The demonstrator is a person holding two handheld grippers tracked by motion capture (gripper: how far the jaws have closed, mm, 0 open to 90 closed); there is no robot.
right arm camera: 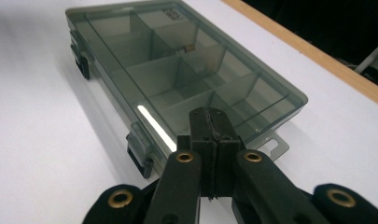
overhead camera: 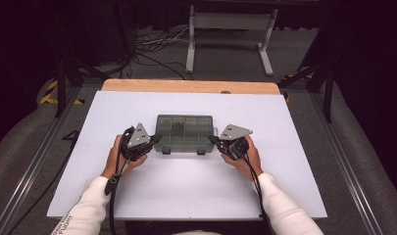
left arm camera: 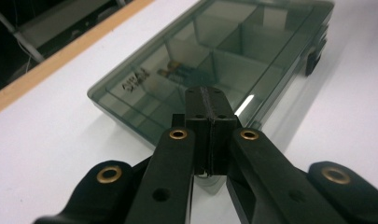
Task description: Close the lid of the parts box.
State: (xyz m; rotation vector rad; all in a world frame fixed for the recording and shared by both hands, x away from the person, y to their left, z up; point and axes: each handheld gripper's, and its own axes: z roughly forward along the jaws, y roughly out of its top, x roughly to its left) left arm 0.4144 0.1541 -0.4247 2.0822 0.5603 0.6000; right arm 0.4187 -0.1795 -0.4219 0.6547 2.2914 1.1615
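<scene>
A smoky clear box, lid down, is lying flat in the middle of the white surface, its two dark latches on the near edge facing the person. The left claw is waiting just beside the box's left end, and the right claw just beside its right end; both are pressed together with nothing between them, as the left claw view and the right claw view are showing.

The work in hand looks to be opening the box, and neither latch is undone yet. To do it well, one claw should be steadying the box, since a light box like this will likely slide on the smooth surface when pushed. The closed left tip could be pressing down on the lid near the left end while the right tip is coming round to the near edge and lifting under the right latch. A closed tip suits this, working as a narrow lever. The push should be going upward and away from the box wall, not along the surface. Small parts are sitting in the far compartments, so the box should be staying level.
</scene>
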